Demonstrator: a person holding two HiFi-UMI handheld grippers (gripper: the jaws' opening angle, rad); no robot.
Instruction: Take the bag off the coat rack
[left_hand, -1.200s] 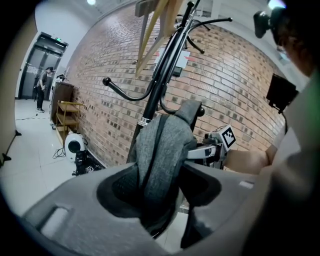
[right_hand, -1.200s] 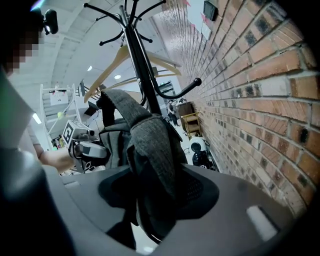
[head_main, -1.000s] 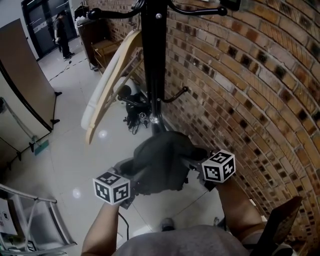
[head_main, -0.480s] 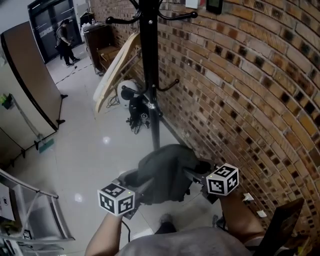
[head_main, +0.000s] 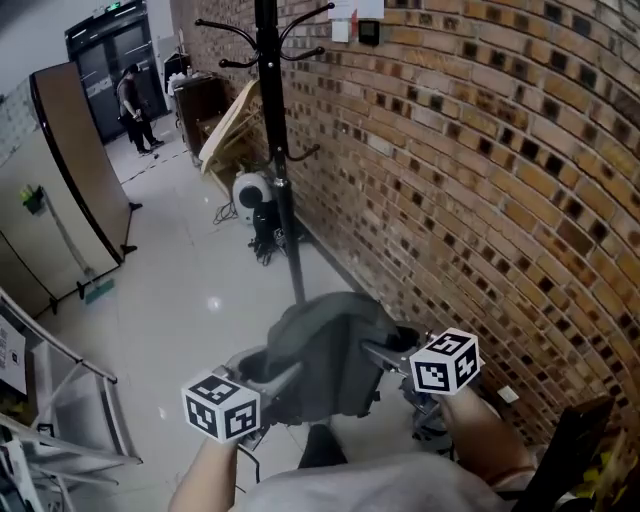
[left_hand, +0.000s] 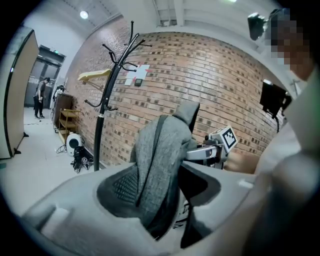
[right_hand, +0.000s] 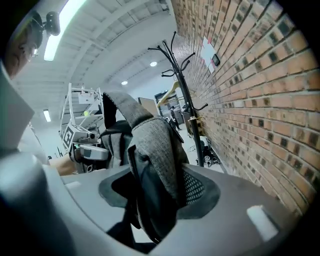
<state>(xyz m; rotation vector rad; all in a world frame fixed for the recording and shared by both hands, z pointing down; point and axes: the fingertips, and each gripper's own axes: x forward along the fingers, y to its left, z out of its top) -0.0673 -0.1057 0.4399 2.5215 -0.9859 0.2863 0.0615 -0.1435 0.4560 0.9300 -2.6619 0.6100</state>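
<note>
The grey fabric bag (head_main: 325, 350) hangs between my two grippers, well clear of the black coat rack (head_main: 272, 150), which stands further back by the brick wall. My left gripper (head_main: 268, 385) is shut on the bag's left side, with grey cloth and a dark strap (left_hand: 160, 150) bunched between its jaws (left_hand: 160, 195). My right gripper (head_main: 388, 352) is shut on the bag's right side, its jaws (right_hand: 155, 200) pressing folded cloth (right_hand: 150, 145). Each gripper shows in the other's view: the right gripper (left_hand: 215, 150) and the left gripper (right_hand: 82, 145). The rack's hooks (left_hand: 120, 50) are bare.
A brick wall (head_main: 480, 150) runs along the right. Wooden boards (head_main: 232, 125) lean behind the rack, and a white round device with cables (head_main: 252, 195) lies at its foot. A brown partition (head_main: 75, 160) and a metal frame (head_main: 70, 400) stand left. A person (head_main: 132, 95) is by the far door.
The bag and both grippers have drawn back from the coat rack, which now stands much farther away and shows its full height. Both grips hold unchanged.
</note>
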